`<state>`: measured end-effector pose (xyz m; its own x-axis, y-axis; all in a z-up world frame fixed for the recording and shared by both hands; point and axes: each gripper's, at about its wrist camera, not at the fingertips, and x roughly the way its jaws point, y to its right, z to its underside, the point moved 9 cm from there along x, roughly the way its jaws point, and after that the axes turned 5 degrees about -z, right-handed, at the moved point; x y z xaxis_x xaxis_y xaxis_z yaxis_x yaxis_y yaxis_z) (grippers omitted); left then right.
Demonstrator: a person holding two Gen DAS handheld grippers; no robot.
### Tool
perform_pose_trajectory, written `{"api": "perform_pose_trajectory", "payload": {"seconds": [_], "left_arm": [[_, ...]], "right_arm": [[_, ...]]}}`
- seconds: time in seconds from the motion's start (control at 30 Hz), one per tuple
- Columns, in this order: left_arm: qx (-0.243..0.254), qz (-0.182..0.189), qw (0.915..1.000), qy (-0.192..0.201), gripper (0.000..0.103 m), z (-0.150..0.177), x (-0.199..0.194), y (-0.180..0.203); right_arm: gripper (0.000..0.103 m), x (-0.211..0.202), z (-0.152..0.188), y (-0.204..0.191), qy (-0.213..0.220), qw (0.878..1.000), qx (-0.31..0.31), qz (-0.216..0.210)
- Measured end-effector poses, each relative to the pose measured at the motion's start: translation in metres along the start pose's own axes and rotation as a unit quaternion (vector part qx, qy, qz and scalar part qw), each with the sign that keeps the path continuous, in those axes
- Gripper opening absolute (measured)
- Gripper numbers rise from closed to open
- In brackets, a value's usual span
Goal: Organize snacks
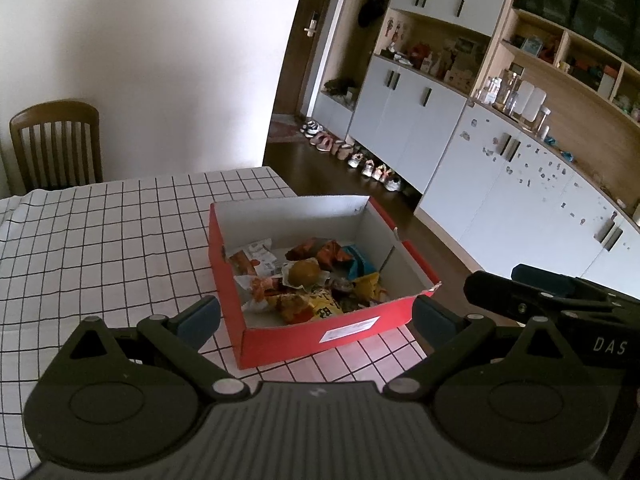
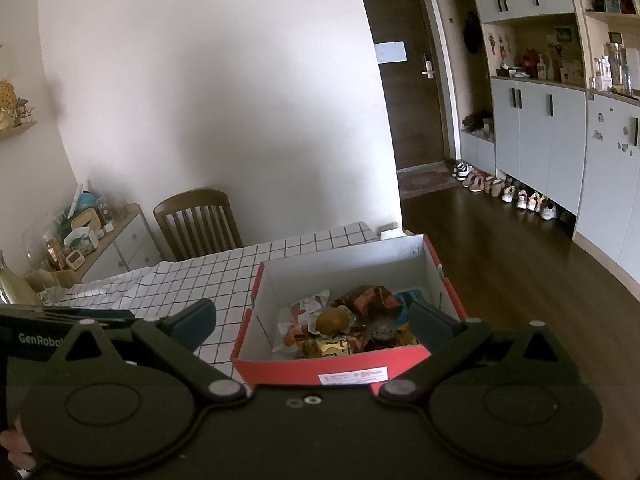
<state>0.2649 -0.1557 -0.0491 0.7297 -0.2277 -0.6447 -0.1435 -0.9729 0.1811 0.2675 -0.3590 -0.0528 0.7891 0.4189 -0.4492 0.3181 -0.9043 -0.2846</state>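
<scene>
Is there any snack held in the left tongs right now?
No, the left tongs are open and empty, while the snacks lie inside the red box.

Beyond the fingertips stands a wooden chair (image 2: 199, 222) with a slatted back, pushed up to the far edge of the grid-checked tablecloth (image 1: 100, 240). Far ahead of the right finger is a dark brown door (image 2: 408, 80) with a pale sheet stuck on it, and a patterned rug lies at its foot. Past that finger's outer side, a row of shoes (image 2: 508, 192) lines the wood floor beneath grey-white cabinets (image 1: 404, 108). Off beyond the left finger, a low sideboard (image 2: 116, 240) carries cluttered jars and boxes
</scene>
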Motion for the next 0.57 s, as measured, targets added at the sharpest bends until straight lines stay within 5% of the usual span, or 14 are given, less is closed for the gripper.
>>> {"api": "perform_pose_trajectory", "payload": {"seconds": [0.57], "left_arm": [[-0.008,0.001,1.0,-0.006,0.103,0.0025,0.0064,-0.0009]], "right_arm": [[0.103,0.0036,0.0032,0.002,-0.002,1.0,0.006,0.001]]}}
